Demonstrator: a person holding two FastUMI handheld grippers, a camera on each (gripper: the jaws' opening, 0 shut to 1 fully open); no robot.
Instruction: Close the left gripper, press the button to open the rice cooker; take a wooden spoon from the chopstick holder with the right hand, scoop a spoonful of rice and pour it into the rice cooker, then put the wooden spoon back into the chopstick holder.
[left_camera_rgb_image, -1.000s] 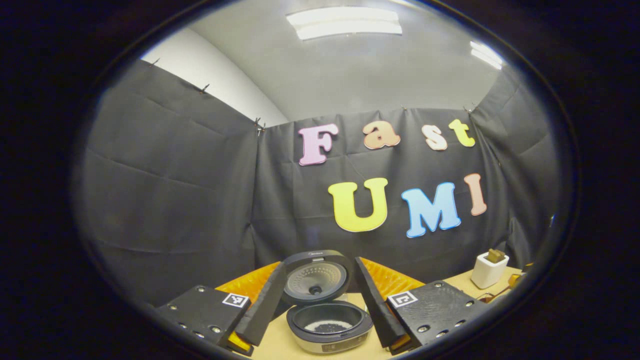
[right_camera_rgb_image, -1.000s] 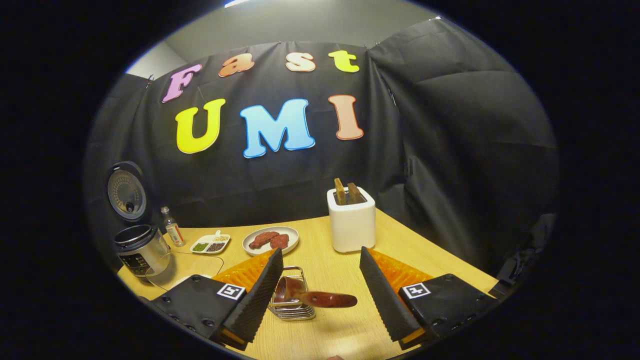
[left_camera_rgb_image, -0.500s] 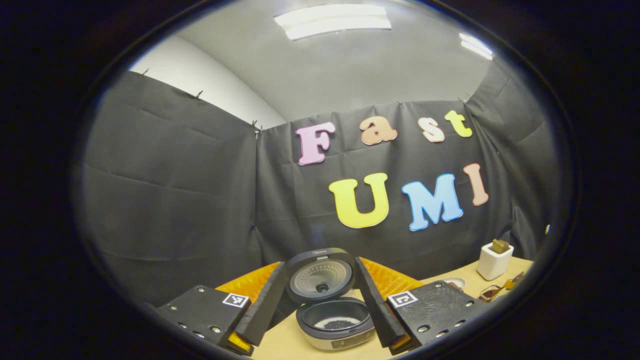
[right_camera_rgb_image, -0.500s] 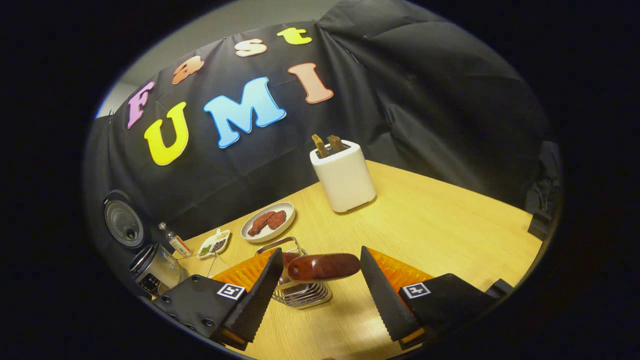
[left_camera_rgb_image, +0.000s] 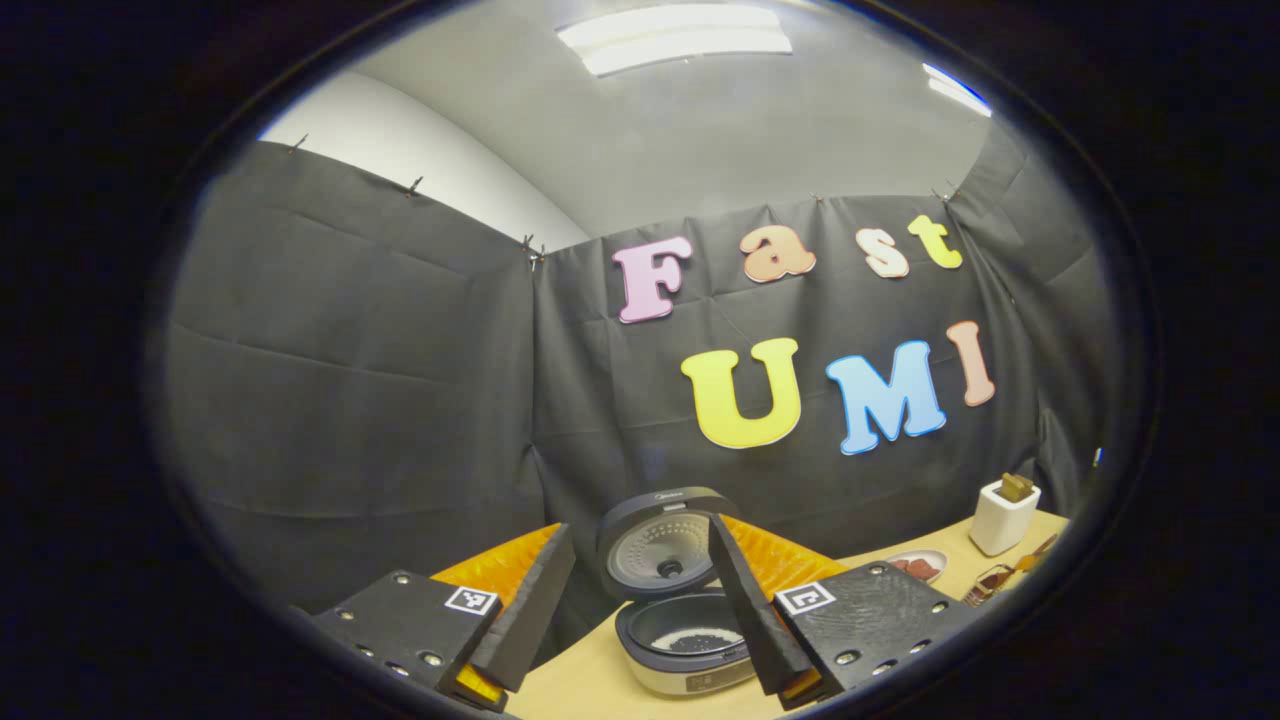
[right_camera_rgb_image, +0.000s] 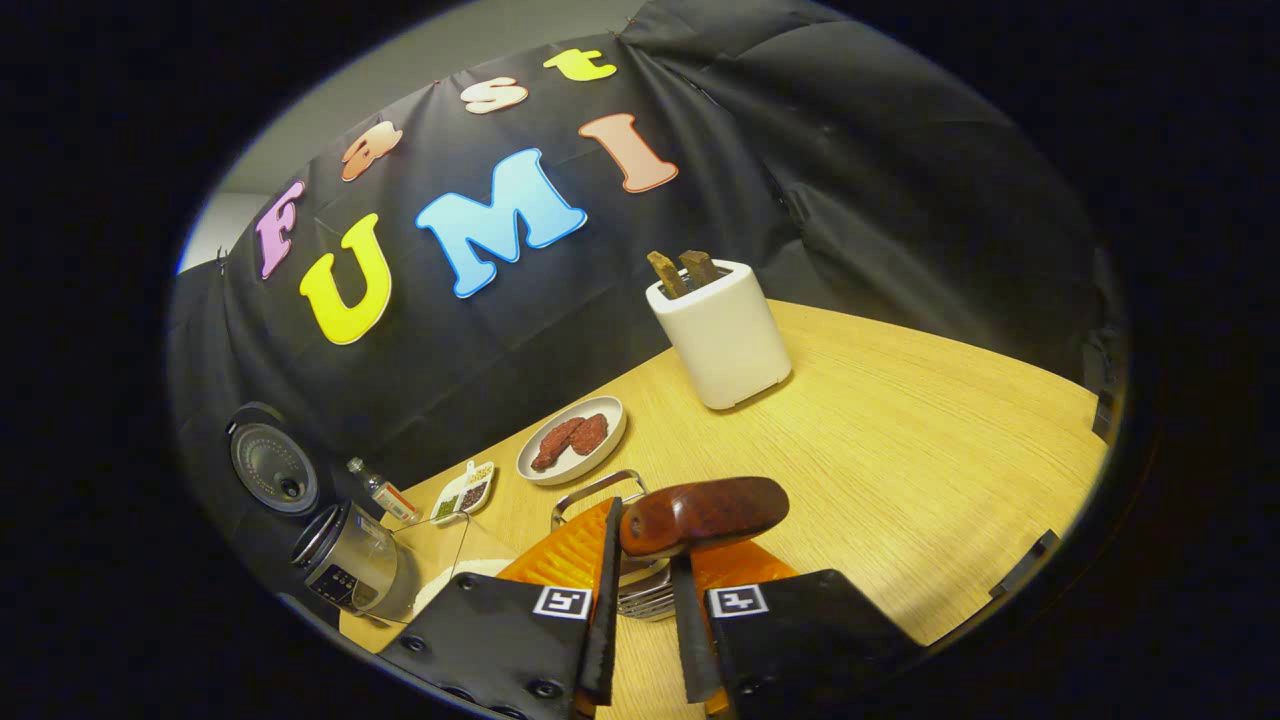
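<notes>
Left gripper view. The left gripper (left_camera_rgb_image: 640, 600) hangs above the table (left_camera_rgb_image: 590, 680) with its fingers (left_camera_rgb_image: 530, 605) spread wide and nothing between them. Beyond them stands the rice cooker (left_camera_rgb_image: 685, 645), partly hidden behind the finger nearer the view's right side. Its lid (left_camera_rgb_image: 660, 545) is raised upright, inner face toward the camera, and a thin layer of rice (left_camera_rgb_image: 695, 638) lies at the bottom of the dark inner pot. Far off on the view's right side stand a white toaster (left_camera_rgb_image: 1003, 518), a plate of meat (left_camera_rgb_image: 915, 567) and, near the edge, a wire chopstick holder (left_camera_rgb_image: 990, 583); these are small and their detail is unclear.

Right gripper view. The right gripper (right_camera_rgb_image: 645, 630) has its fingers (right_camera_rgb_image: 603, 610) drawn nearly together, and the wooden spoon (right_camera_rgb_image: 700, 512) sits just above them. Its dark, rounded handle end points toward the camera. Whether both fingers press on the shaft below cannot be told, as the handle hides the contact. The wire chopstick holder (right_camera_rgb_image: 600, 490) stands on the table (right_camera_rgb_image: 900, 440) directly behind the fingers, with the spoon over it. Farther back sit the plate of meat (right_camera_rgb_image: 572, 452), a small divided dish (right_camera_rgb_image: 465, 492) and a little bottle (right_camera_rgb_image: 383, 490). The toaster (right_camera_rgb_image: 725, 335), with two slices showing, stands well apart toward the wall. The rice cooker (right_camera_rgb_image: 350, 570) is at the view's left side, lid (right_camera_rgb_image: 272, 470) open.
</notes>
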